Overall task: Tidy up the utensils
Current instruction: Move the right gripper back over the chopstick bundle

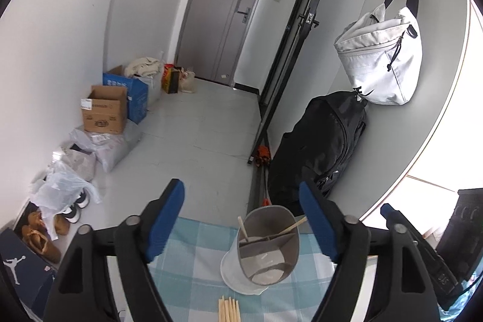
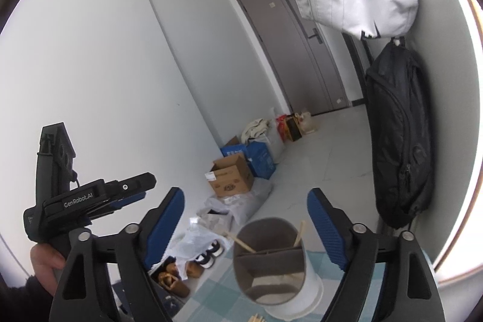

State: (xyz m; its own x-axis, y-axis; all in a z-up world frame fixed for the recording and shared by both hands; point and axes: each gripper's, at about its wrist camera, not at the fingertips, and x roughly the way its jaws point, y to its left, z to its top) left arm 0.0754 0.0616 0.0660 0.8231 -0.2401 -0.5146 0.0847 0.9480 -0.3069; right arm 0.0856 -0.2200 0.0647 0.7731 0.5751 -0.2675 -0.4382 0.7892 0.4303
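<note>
1. You're holding both tongs wide and empty: the left tongs (image 1: pixel 241 219) and the right tongs (image 2: pixel 246 227) are each framing the utensil holder (image 1: pixel 265 249) with nothing pressing against their blue ribbed pads (image 1: pixel 167 219).
2. The holder is standing upright on the desk, on a checked cloth (image 1: pixel 193 261) in pale blue and white. It's a round tub, white outside and grey inside, with a divider splitting it into compartments.
3. Two chopsticks (image 1: pixel 294 224) are already leaning inside it, their tips poking above the rim, one toward each side.
4. More chopsticks are lying in a bundle (image 1: pixel 229 308) on the cloth, just in front of the holder at the bottom edge of the left view. They look like pale, slim wooden or bamboo sticks, smooth and liable to roll.
5. That bundle looks like your next job. You're wanting to drop one pair of tongs low, line the pads across the sticks rather than along them, and pinch near the middle so they aren't tipping.
6. You're best carrying them tip-up over the rim and letting go only once the lower ends are inside a compartment; the tub looks light, so a knock against its wall could tip it.
7. Your hand (image 2: pixel 45 261) is gripping the left handle steadily in the right view.
</note>
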